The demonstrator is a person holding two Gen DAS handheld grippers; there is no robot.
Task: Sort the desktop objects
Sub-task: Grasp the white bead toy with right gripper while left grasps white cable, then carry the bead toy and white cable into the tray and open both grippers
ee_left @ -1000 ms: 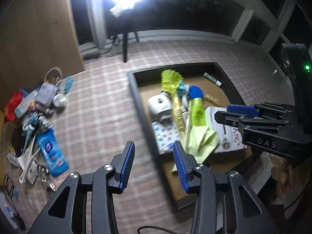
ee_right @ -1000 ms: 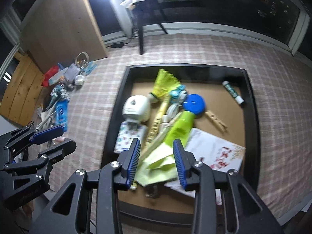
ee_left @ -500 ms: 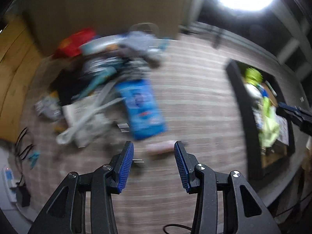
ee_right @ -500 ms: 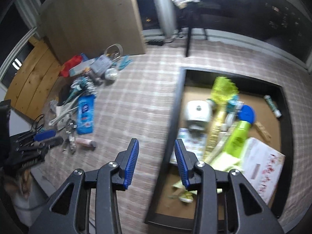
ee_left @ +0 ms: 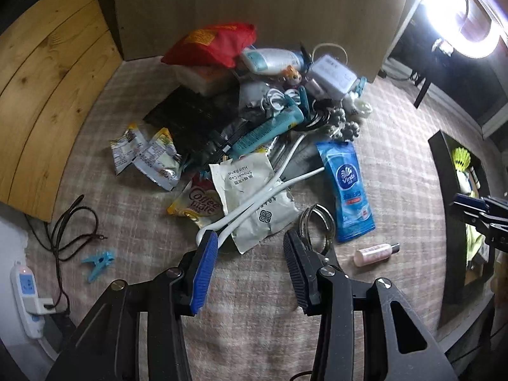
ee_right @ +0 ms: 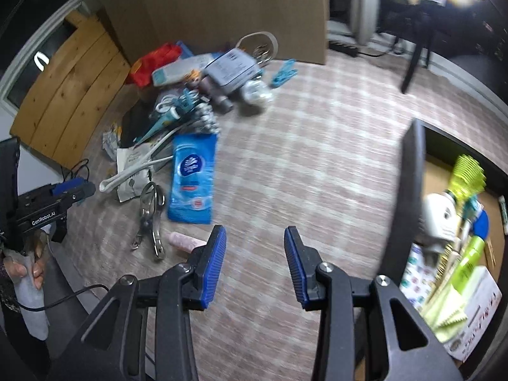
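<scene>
Glossy blue plastic tissue pack (ee_left: 347, 190), shiny metal clip (ee_right: 149, 222), matt woven checked cloth (ee_right: 301, 158), grained wood board (ee_left: 41, 95)

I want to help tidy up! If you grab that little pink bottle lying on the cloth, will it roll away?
Probably. The little pink bottle is round and lies on its side, so a nudge could roll it, though the soft cloth may slow it. It looks small, likely light, and smooth, perhaps slippery.
</scene>
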